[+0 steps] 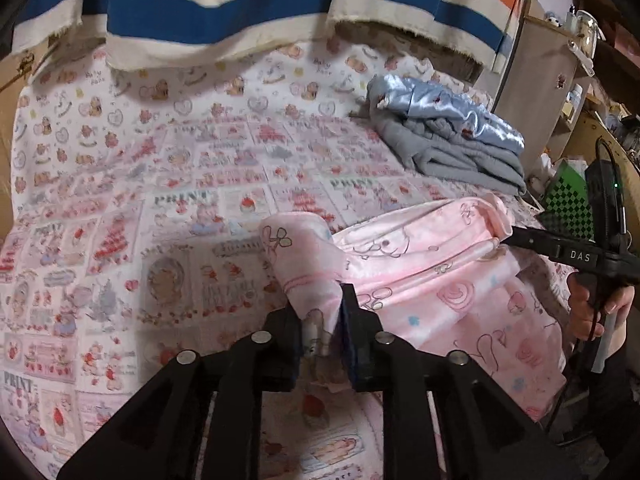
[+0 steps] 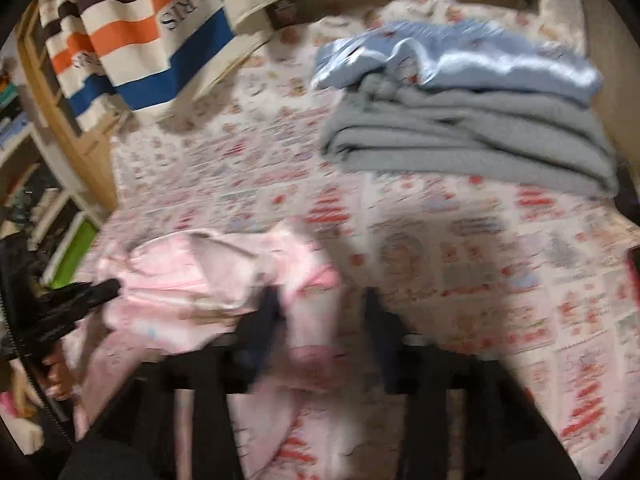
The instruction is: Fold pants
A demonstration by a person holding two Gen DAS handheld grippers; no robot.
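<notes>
1 pink pants [image 1: 436, 280] | left gripper [image 1: 322, 320] clamped on pants | right gripper [image 2: 320, 312] apart | 1 folded pile [image 1: 452, 136]

I see a bedsheet [image 1: 168, 184] printed all over with pink and red cartoon patches, spread flat across the whole surface. Toward its far right side I see a folded stack of grey knit garments [image 1: 460, 152] with a shiny light-blue satin piece [image 1: 440, 104] lying on top. Behind it hangs a cream cloth [image 1: 224, 12] with broad blue bands; I also make out orange and brown bands and printed letters on it. At the right edge I see a pale wooden shelf unit [image 1: 536, 92], and below it a green-and-black chequered board [image 1: 568, 208].
</notes>
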